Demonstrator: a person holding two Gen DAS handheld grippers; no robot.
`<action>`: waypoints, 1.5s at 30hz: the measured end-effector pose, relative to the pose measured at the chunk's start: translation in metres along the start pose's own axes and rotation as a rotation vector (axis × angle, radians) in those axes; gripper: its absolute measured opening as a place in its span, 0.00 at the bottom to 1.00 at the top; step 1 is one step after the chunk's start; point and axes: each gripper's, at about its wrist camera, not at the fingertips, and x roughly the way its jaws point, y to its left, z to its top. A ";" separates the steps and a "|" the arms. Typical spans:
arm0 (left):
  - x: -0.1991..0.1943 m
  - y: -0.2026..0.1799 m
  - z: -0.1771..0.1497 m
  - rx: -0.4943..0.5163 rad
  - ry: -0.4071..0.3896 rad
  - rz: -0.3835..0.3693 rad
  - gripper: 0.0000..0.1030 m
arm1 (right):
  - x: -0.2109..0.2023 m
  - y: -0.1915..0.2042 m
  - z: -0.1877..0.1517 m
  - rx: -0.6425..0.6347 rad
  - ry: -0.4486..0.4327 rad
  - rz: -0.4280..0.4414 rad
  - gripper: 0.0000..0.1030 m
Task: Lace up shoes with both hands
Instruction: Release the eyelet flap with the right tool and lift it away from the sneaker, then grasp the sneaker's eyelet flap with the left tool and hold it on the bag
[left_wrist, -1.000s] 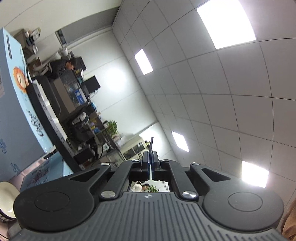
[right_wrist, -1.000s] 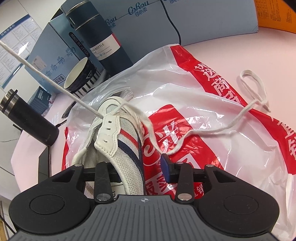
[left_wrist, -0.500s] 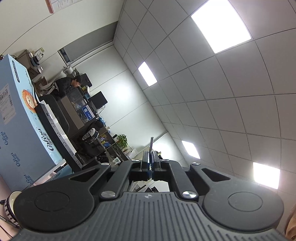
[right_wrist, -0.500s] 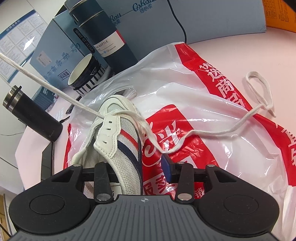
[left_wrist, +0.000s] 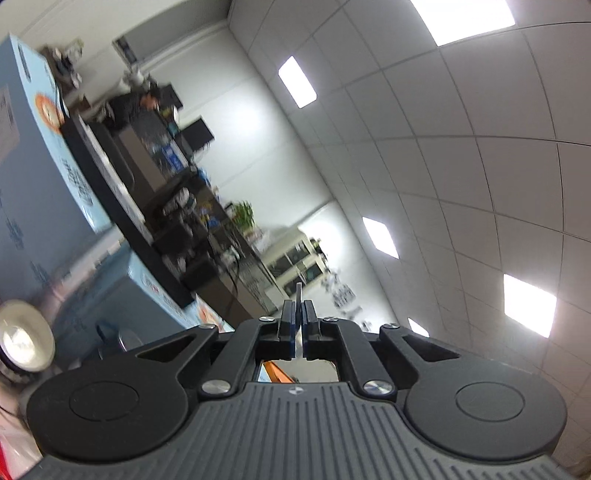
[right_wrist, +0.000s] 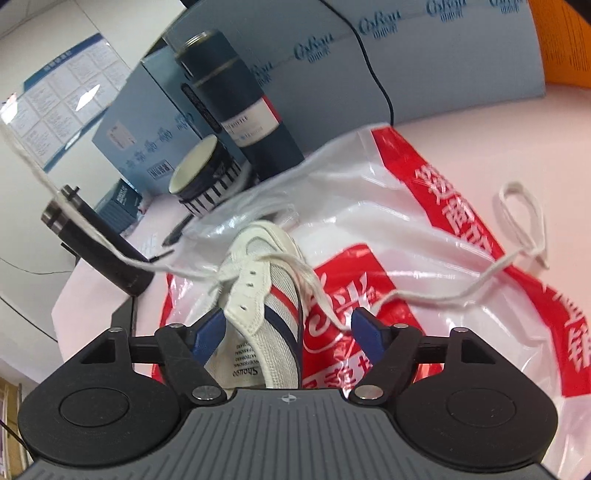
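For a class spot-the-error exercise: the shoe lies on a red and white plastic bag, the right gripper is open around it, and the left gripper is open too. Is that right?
Not quite. In the left wrist view the left gripper is shut on the lace tip. The rest holds: in the right wrist view the shoe lies on the bag, and the right gripper is open around it.

The white mesh-cloth shoe with red and navy stripes (right_wrist: 271, 295) looks matt and woven. The red-and-white plastic bag (right_wrist: 424, 236) under it is glossy and wrinkled. The white cloth lace (right_wrist: 436, 295) looks soft.
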 end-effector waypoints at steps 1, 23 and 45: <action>0.009 0.000 -0.007 -0.010 0.024 -0.012 0.01 | -0.004 0.000 0.001 -0.001 -0.015 0.001 0.72; 0.188 0.006 -0.094 0.016 0.415 0.034 0.92 | -0.073 -0.057 -0.002 0.150 -0.214 -0.090 0.84; 0.060 0.120 -0.282 0.785 0.703 0.760 0.85 | -0.032 -0.006 0.005 -0.208 -0.084 0.017 0.86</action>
